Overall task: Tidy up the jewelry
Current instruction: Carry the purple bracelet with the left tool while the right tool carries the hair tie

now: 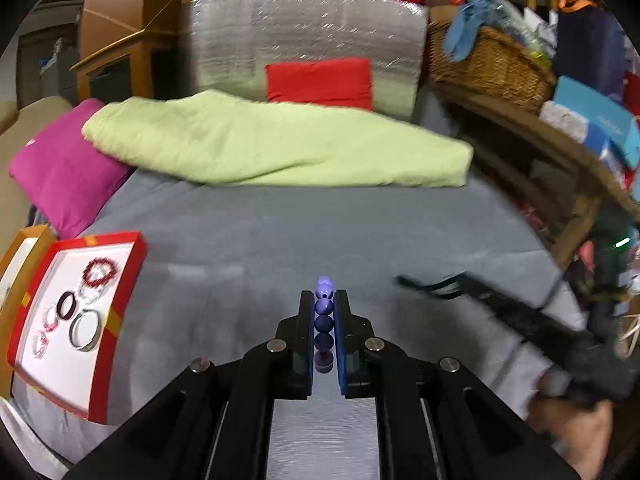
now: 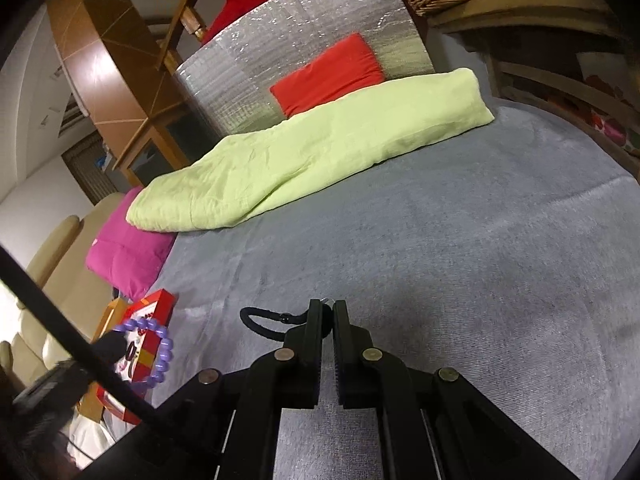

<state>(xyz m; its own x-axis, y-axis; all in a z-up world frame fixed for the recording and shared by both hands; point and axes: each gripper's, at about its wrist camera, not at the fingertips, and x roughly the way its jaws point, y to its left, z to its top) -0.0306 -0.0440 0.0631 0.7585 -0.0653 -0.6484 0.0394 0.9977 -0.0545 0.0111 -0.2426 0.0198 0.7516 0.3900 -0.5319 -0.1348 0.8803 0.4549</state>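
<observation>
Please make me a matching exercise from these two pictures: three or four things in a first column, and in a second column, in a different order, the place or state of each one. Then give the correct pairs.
Column one
1. purple bead bracelet
2. black cord
3. silver ring
4. green blanket

Column two
A. lies inside the red box
B. clamped in the left gripper
C. spread across the far side of the bed, in front of the silver panel
D. held by the right gripper, its loop hanging to the left

Pairs: 1-B, 2-D, 3-A, 4-C
</observation>
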